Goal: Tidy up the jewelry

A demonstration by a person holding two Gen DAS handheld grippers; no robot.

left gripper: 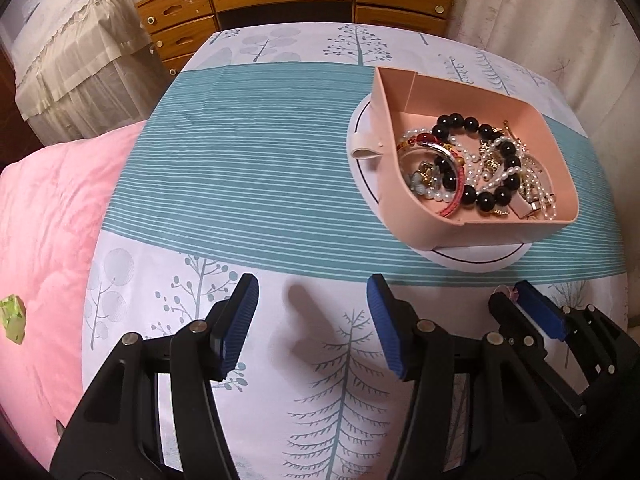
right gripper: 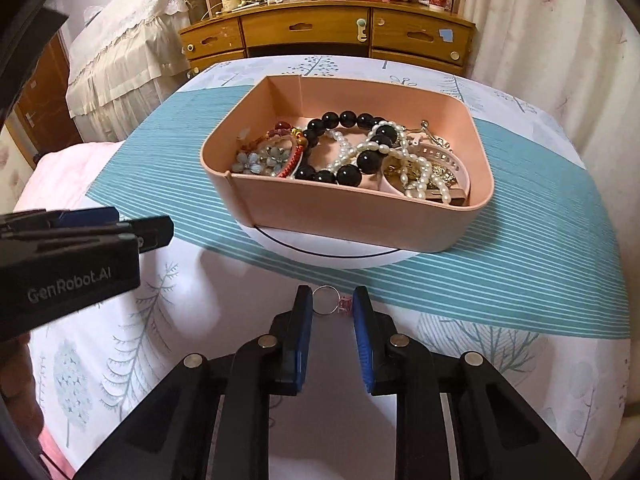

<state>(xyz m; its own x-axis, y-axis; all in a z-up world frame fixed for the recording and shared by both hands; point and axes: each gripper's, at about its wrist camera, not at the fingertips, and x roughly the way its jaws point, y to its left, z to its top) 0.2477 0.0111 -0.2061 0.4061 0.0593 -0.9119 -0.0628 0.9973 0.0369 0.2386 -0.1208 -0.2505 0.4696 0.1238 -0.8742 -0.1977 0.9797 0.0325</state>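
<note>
A pink jewelry tray (right gripper: 352,216) (left gripper: 404,184) sits on a white round base (right gripper: 320,254) on the table. It holds a black bead bracelet (right gripper: 352,172) (left gripper: 492,196), pearl strands (right gripper: 380,146), a red cord bracelet and a flower brooch (right gripper: 252,160). A thin silver ring (right gripper: 325,300) with a small pink stone lies on the cloth between my right gripper's tips. My right gripper (right gripper: 332,308) is partly closed around the ring, with the pads apart from it. My left gripper (left gripper: 312,300) is open and empty, to the left of the tray; it also shows in the right wrist view (right gripper: 120,228).
The table has a white tree-print cloth with a teal striped band (left gripper: 248,152). A pink quilt (left gripper: 52,232) lies at the left with a small green object (left gripper: 12,316) on it. A wooden dresser (right gripper: 328,32) stands behind.
</note>
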